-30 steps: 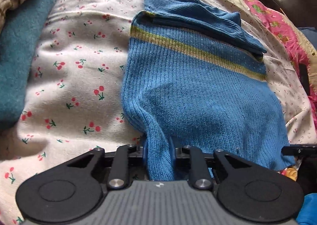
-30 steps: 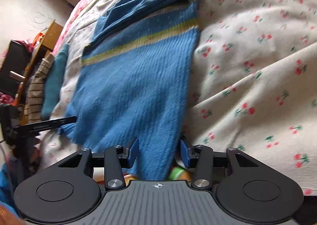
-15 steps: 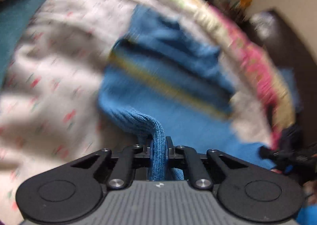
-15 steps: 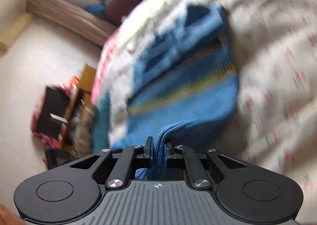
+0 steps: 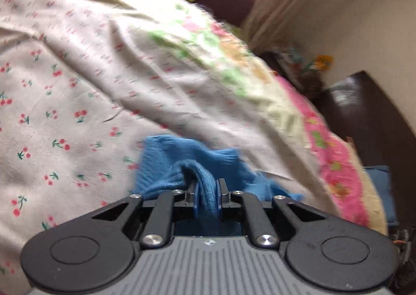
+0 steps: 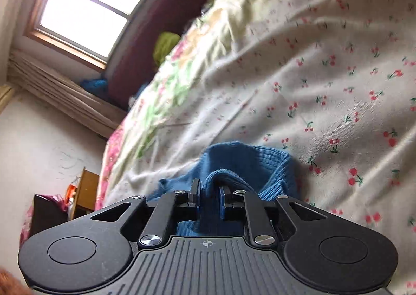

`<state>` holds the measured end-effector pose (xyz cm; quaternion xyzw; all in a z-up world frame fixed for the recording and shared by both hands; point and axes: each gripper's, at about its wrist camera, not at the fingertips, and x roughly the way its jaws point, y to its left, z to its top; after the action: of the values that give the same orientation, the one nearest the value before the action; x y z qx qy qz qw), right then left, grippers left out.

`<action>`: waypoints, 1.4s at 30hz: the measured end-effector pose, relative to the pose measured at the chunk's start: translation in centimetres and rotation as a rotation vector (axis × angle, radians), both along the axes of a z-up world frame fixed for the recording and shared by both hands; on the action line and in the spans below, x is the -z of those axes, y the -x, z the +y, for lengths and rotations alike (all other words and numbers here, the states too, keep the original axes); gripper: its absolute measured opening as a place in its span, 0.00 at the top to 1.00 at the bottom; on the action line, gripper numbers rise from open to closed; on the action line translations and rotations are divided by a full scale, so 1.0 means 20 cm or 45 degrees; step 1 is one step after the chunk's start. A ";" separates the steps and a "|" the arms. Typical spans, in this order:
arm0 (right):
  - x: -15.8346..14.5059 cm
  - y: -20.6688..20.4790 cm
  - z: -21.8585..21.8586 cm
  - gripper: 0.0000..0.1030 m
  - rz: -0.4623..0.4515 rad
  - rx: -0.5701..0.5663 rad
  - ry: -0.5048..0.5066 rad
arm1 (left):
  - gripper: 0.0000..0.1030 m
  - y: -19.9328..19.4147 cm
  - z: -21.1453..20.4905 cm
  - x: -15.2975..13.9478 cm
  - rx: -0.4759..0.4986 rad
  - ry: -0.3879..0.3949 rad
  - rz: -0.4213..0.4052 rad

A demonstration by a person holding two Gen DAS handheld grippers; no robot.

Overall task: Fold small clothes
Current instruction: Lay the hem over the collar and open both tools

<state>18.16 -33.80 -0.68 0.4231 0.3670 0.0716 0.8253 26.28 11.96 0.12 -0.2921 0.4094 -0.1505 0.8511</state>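
A small blue ribbed knit sweater (image 5: 182, 162) lies on a cherry-print bed sheet (image 5: 65, 102). My left gripper (image 5: 207, 188) is shut on a bunched fold of its hem, with cloth rising between the jaws. My right gripper (image 6: 210, 191) is shut on another fold of the same sweater (image 6: 241, 159). Only the far part of the sweater shows past each gripper; most of it is hidden beneath them.
A floral quilt with a pink border (image 5: 335, 154) covers the bed's far side. A dark maroon headboard (image 6: 145, 42) and a window (image 6: 85, 6) stand beyond. A dark cabinet (image 5: 371, 123) is at the right; a wooden box (image 6: 85, 193) sits on the floor.
Both grippers closed on the sweater's near hem and carried it forward over the garment toward the collar. The striped body and the teal cloth have passed out of view.
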 end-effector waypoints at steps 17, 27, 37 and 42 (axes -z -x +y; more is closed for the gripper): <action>-0.12 0.19 0.10 0.45 -0.228 -0.011 0.624 | 0.37 0.20 -0.03 -0.02 -0.105 -0.191 -0.140; 0.08 -0.02 0.21 0.69 -0.048 -0.162 0.868 | 0.35 0.24 -0.11 0.11 -0.222 -0.456 -0.138; -0.15 0.09 0.23 0.64 -0.138 -0.029 1.046 | 0.35 0.34 -0.04 0.12 -0.424 -0.450 -0.117; -0.22 0.00 0.52 0.52 -0.246 -0.281 0.993 | 0.35 0.41 -0.04 0.12 -0.445 -0.402 -0.135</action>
<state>18.12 -23.43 3.62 0.0282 0.3308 0.0547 0.9417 18.13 11.08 -2.31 -0.2135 0.3258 0.0496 0.9197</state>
